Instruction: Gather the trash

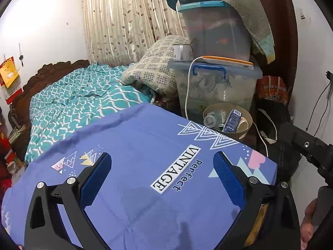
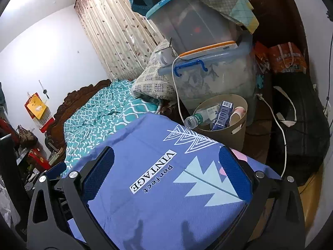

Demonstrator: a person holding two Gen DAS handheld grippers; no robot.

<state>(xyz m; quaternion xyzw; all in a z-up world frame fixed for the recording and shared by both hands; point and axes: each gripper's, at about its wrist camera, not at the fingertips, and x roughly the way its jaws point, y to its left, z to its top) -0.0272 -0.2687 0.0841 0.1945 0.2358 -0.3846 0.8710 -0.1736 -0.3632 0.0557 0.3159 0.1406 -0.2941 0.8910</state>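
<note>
While both tongs hang over the purple sheet (image 1: 145, 145), the left tongs (image 1: 162, 179) and right tongs (image 2: 166, 173) gape wide, holding nothing. Ahead and right of each stands the bin (image 2: 239, 133), holding a bottle (image 2: 193, 119), a blue carton (image 2: 222, 114) and a cup (image 2: 237, 112). Behind it stack two tubs (image 1: 216, 83), a white cable (image 1: 187, 95) trailing down. The bin's base is hidden by the sheet in the left view.
</note>
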